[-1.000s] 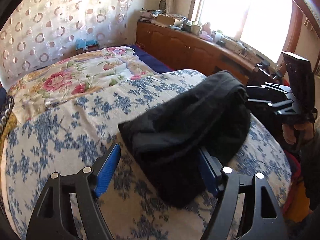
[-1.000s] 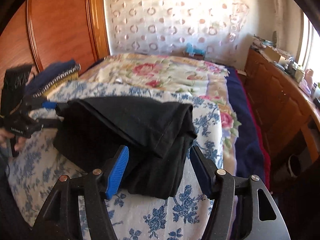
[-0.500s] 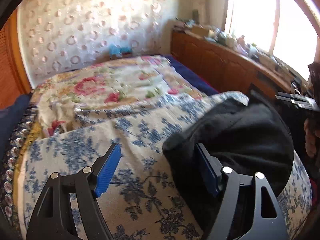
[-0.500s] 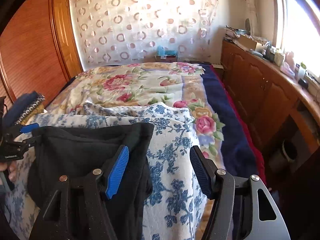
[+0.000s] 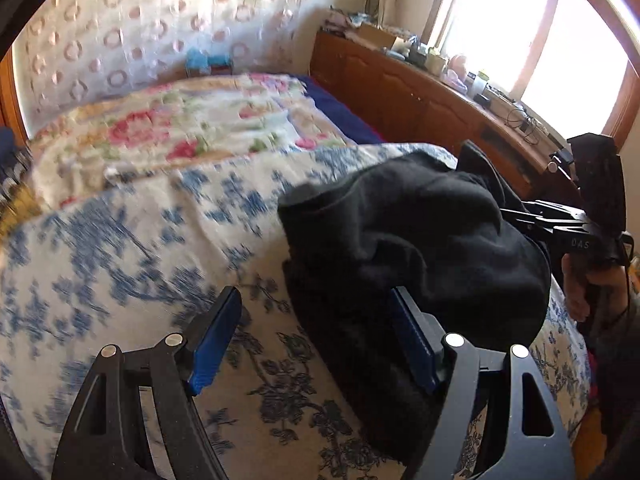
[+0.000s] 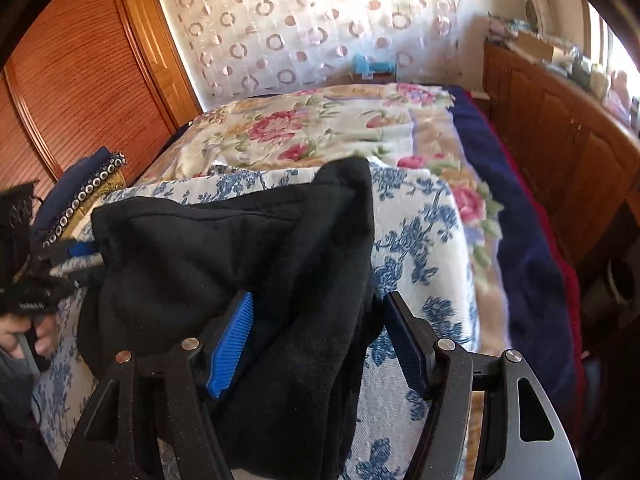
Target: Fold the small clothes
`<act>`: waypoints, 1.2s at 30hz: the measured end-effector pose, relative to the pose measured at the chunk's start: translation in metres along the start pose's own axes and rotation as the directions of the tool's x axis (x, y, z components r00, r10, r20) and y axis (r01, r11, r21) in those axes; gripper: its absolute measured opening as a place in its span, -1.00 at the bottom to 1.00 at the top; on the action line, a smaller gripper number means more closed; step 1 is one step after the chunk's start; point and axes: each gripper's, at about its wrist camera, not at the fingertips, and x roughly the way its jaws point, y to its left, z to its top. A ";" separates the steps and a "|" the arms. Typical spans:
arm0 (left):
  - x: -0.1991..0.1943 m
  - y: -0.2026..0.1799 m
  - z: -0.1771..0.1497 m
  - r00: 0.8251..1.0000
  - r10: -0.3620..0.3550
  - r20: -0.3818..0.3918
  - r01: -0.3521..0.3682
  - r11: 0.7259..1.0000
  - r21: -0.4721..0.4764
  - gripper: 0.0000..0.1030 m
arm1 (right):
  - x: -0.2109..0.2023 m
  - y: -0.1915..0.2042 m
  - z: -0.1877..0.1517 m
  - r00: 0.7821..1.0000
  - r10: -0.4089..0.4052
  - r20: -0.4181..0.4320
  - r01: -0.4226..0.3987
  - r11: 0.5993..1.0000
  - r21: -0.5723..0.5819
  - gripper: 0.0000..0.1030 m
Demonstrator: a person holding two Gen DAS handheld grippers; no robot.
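Faintly, "DAS" on the right tool [image 5: 536, 220].

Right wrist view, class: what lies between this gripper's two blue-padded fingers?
Black fabric garment, bunched on the blue-flowered white bedspread, fills the gap between the right gripper fingers; their pads do not clearly press on it.

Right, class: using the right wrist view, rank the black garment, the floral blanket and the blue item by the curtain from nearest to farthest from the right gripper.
1. Black garment: lying between the open fingers of the right gripper.
2. Floral blanket: mid-bed, beyond the garment.
3. Blue item: at the far end, against the curtain.
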 end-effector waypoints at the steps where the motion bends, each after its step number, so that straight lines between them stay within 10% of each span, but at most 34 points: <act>1: 0.002 0.001 0.000 1.000 -0.014 -0.006 0.014 1.000 -0.015 0.48 | 0.003 -0.001 0.002 1.000 0.009 -0.002 -0.009 1.000 0.009 0.32; 7: 0.007 -0.003 0.007 0.995 -0.096 -0.009 0.096 0.995 -0.039 -0.04 | 0.006 -0.017 0.020 0.998 0.059 -0.017 -0.059 0.997 0.046 0.32; 13: 0.002 -0.004 0.010 0.985 -0.172 0.007 0.172 0.983 -0.072 -0.62 | 0.002 -0.016 0.018 0.992 0.129 -0.013 -0.129 0.991 0.024 -0.49; 26: -0.128 -0.003 0.002 0.947 -0.152 0.281 0.164 0.986 -0.017 -0.68 | -0.054 0.049 0.052 0.974 0.136 0.181 -0.101 0.977 -0.189 -0.59; 36: -0.248 0.078 -0.006 0.884 0.071 0.462 -0.008 0.991 -0.136 -0.69 | -0.039 0.165 0.133 0.926 0.301 0.227 -0.193 0.896 -0.400 -0.60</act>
